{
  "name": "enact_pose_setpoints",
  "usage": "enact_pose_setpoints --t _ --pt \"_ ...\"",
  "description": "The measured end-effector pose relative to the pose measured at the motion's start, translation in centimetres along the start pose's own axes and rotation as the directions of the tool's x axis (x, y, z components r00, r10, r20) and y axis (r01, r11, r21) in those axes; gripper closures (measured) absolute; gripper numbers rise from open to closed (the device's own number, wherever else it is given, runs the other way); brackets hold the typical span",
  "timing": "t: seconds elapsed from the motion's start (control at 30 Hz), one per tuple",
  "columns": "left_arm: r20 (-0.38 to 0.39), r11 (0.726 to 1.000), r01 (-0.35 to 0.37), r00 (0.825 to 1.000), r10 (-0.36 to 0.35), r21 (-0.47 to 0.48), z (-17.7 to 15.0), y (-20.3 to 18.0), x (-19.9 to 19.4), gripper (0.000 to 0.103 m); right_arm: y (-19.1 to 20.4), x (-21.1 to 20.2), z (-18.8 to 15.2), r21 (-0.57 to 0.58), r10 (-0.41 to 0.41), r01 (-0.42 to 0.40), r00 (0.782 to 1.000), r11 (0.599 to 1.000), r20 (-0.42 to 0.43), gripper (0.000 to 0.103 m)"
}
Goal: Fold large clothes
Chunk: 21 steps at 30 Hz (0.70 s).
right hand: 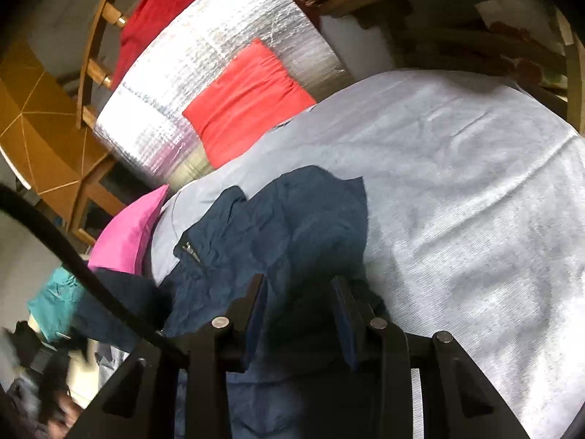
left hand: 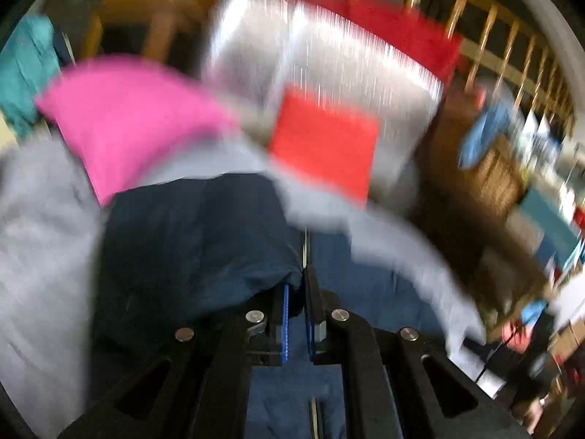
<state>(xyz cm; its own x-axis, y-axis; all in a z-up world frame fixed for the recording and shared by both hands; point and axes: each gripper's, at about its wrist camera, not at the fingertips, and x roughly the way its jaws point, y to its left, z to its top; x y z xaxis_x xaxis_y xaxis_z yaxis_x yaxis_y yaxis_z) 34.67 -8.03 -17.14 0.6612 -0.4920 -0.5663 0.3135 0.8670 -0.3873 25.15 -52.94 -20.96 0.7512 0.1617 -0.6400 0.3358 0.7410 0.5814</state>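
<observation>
Both jaws clamped on crumpled navy garment (right hand: pixel 292 226), bunched over grey sheet (right hand: pixel 457 183)

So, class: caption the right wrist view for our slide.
Right gripper clamps navy garment on a grey sheet.

Each hand-held gripper (left hand: pixel 296 285) (right hand: pixel 299 303): black frame w/ silver round screws, blue pads (left hand: pixel 286 323), triangular cutouts.

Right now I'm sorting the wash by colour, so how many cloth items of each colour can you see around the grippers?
Navy: 1, the navy garment in both grippers
Light grey: 1, the grey cloth under it
Pink: 1, the pink item
Orange-red: 1, the folded piece on the silver mat
Dark red: 1, the red cloth
Teal: 1, the teal cloth
Total: 6
</observation>
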Motion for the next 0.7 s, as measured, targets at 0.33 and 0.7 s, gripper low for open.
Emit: enact_pose_setpoints --t 0.33,0.7 --pt "-0.251 0.961 0.050 0.961 -0.121 -0.272 -2.5 5.0 -0.2 0.031 0.1 0.4 0.2 0.033 0.028 -0.027 0.999 0.999 -0.023 0.051" --pt "-0.066 0.851 0.087 0.988 -0.141 -0.518 -1.0 13.3 -1.8 0.019 1.7 1.3 -1.2 0.002 0.038 -0.038 0.998 0.999 -0.055 0.051"
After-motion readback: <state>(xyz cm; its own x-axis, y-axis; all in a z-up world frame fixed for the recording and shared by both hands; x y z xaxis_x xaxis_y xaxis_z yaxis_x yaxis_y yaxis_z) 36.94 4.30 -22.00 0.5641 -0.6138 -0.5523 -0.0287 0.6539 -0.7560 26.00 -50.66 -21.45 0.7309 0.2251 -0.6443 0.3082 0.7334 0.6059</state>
